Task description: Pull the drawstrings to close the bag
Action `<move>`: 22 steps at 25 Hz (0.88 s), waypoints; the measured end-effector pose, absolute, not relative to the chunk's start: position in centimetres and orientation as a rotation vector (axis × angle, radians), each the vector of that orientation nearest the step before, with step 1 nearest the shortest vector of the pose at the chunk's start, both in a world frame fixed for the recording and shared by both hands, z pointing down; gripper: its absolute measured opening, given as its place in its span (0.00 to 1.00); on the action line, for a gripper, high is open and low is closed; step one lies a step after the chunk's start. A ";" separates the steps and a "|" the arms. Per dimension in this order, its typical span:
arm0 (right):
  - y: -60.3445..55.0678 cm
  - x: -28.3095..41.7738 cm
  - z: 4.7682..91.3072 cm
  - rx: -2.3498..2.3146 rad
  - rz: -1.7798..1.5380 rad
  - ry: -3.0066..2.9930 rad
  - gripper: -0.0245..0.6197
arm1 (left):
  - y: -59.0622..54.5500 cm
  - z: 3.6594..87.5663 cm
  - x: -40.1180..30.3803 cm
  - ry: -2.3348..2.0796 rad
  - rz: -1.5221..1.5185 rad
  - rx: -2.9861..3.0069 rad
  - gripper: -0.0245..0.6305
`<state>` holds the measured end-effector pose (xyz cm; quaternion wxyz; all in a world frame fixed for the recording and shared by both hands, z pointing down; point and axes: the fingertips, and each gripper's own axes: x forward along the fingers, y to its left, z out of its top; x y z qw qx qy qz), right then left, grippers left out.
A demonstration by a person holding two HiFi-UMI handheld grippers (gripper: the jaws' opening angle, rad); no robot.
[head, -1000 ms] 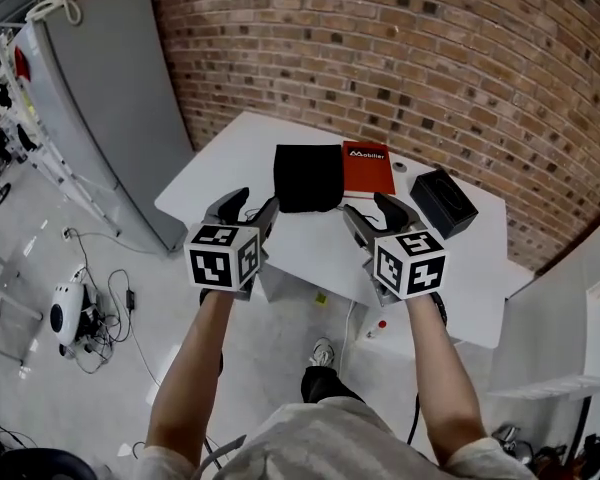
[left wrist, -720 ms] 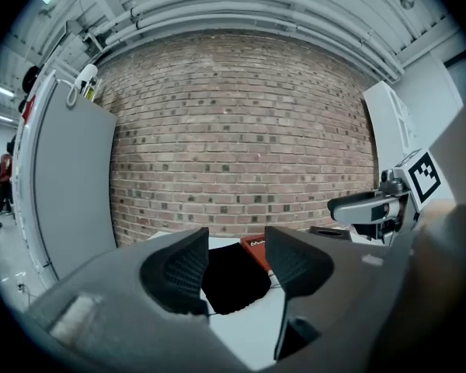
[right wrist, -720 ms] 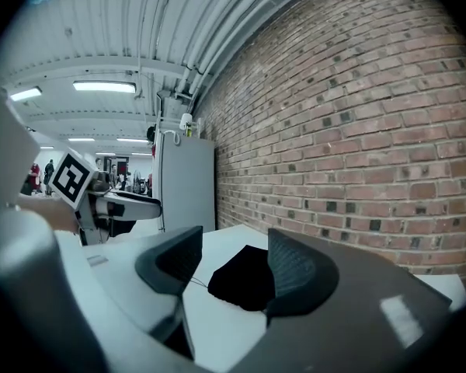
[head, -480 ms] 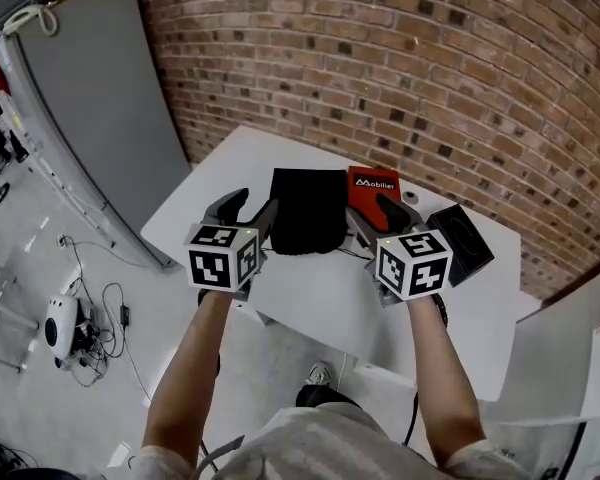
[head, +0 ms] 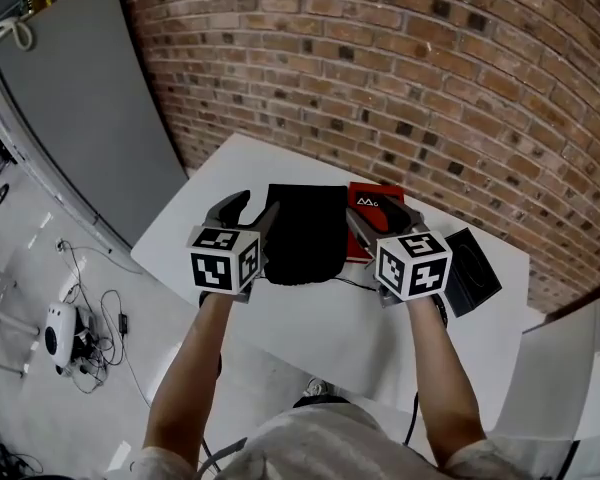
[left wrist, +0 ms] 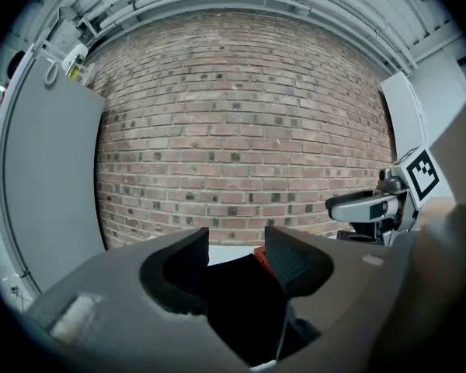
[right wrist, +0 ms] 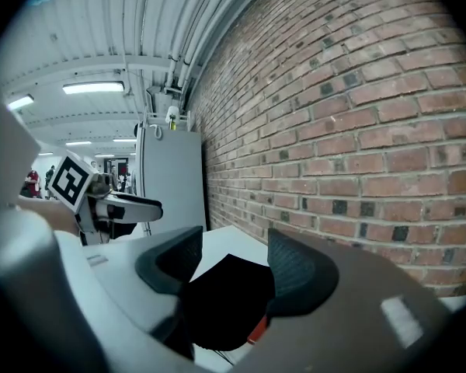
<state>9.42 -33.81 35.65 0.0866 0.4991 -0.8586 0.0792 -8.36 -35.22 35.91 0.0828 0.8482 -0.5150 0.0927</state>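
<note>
Since a second ago both arms have pushed forward. The black drawstring bag (head: 305, 230) lay well ahead of the jaws then; now the grippers flank its near half. The counter (head: 280, 318) also sits closer under the head camera than before. The bag itself has not shifted: flat on the white counter, far end toward the brick wall (head: 400, 58).

Writing: the red booklet (head: 368, 200) just right of the bag showed a full white title earlier. Now the right hand-held gripper (head: 375, 214) covers most of it and only an "M"-like start shows. The marker cubes carry black-and-white square codes only. A black box (head: 472, 268) lies further right; no print on it can be read.

The left hand-held gripper (head: 252, 208) is at the bag's left edge, jaws well apart, nothing in them. Its own view has the bag (left wrist: 241, 298) low between the jaws but not pinched, the red corner (left wrist: 260, 255) behind. The right gripper is at the bag's right edge, jaws equally wide, empty; bag (right wrist: 225, 301) below and beyond its tips. A thin dark cord (head: 352, 283) runs from the bag's near end toward the right gripper.
</note>
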 end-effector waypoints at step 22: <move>-34.0 9.0 43.4 1.332 0.303 -2.351 0.45 | -34.9 45.5 -9.5 -1.214 0.483 2.577 0.39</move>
